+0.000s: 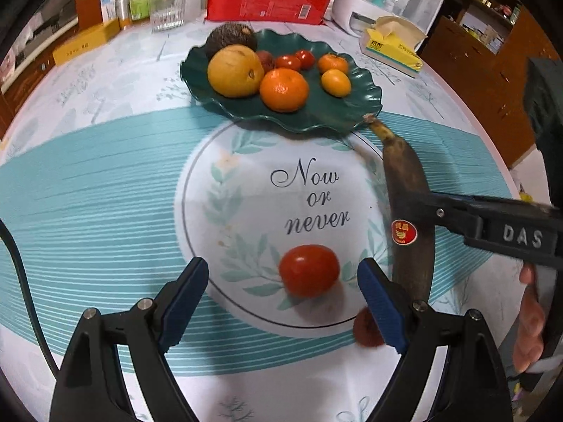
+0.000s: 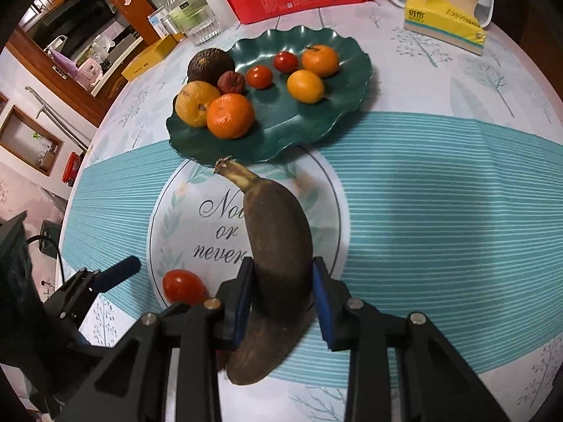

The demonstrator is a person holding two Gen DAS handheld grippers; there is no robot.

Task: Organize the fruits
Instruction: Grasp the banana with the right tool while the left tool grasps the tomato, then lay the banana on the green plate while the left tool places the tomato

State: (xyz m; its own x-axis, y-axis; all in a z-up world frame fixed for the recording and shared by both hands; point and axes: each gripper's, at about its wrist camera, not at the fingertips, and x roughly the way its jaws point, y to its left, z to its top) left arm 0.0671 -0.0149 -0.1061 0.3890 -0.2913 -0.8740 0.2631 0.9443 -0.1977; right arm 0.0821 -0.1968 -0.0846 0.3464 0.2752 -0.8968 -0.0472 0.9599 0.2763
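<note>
- My right gripper (image 2: 283, 299) is clamped on the dark brown banana (image 2: 278, 246), both blue pads pressed against its sides near mid-length; its stem points toward the green plate (image 2: 281, 133).
- My left gripper (image 1: 283, 295) is spread wide, with the loose tomato (image 1: 309, 270) on the tablecloth (image 1: 88, 193) between the fingertips, touching neither.
- The plate holds oranges, small tomatoes, a yellow fruit and a dark rough one at the far rim.
- A small reddish fruit (image 1: 366, 328) sits half hidden behind my left gripper's right finger; I cannot tell what it is.
- I cannot tell whether the banana is touching the tablecloth.
</note>
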